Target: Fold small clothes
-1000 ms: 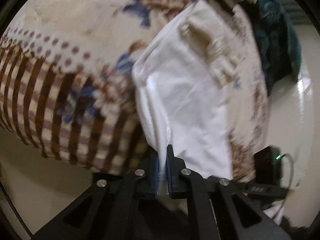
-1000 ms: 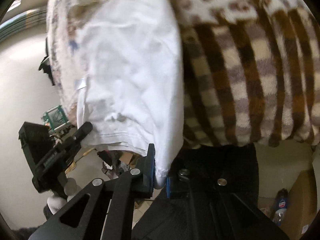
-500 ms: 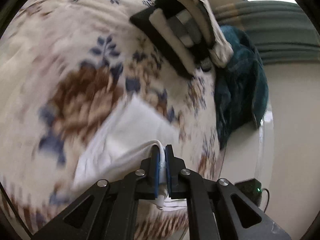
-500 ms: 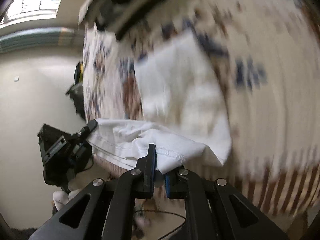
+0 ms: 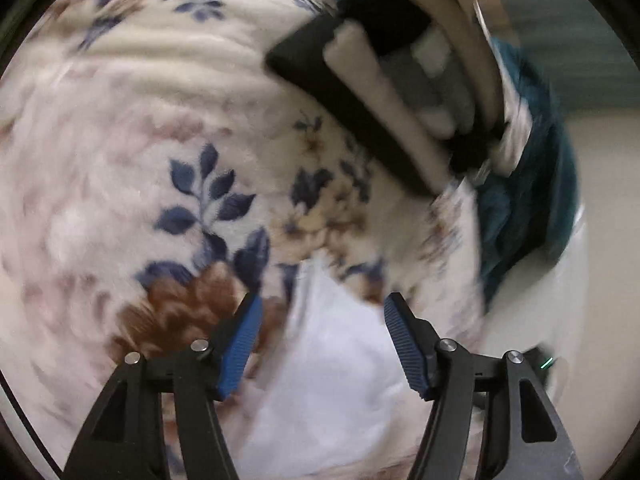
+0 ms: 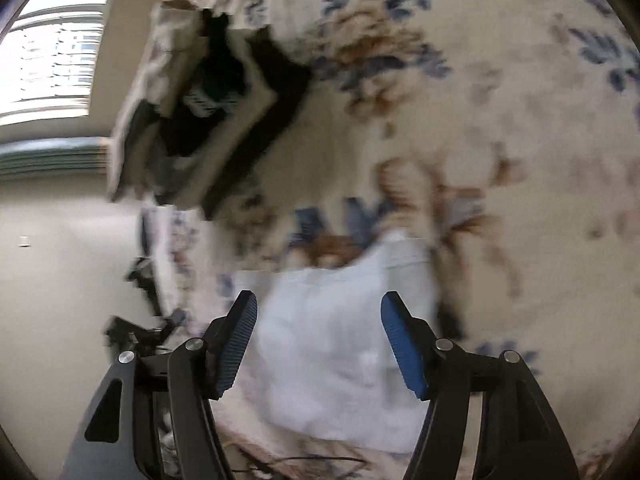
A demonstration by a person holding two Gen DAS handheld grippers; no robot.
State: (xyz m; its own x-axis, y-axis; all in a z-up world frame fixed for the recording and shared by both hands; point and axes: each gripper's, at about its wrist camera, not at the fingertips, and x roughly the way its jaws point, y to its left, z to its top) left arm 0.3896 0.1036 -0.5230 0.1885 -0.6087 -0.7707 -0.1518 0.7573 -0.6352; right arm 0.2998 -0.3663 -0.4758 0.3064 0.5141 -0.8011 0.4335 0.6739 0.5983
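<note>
- The left hand-held gripper (image 5: 322,312) is released: its jaws have just been opening, and the blue pads (image 5: 240,348) stand wide apart without pressing on anything.
- The white garment (image 5: 332,380) lies on the flowered blanket (image 5: 140,140) in the lower middle of the left wrist view, seen between the two fingers but free of them.
- The right hand-held gripper (image 6: 318,310) is released too, its jaws having just been opening.
- In the right wrist view the white garment (image 6: 332,352) sits low in the centre of the frame, between the spread pads (image 6: 402,352) and not gripped.
- A stack of folded clothes (image 5: 404,92) rests at the upper right of the left view, and at the upper left of the right view.
- A dark teal cloth (image 5: 532,200) hangs along the right edge of the left view.
- Both pictures are blurred.
</note>
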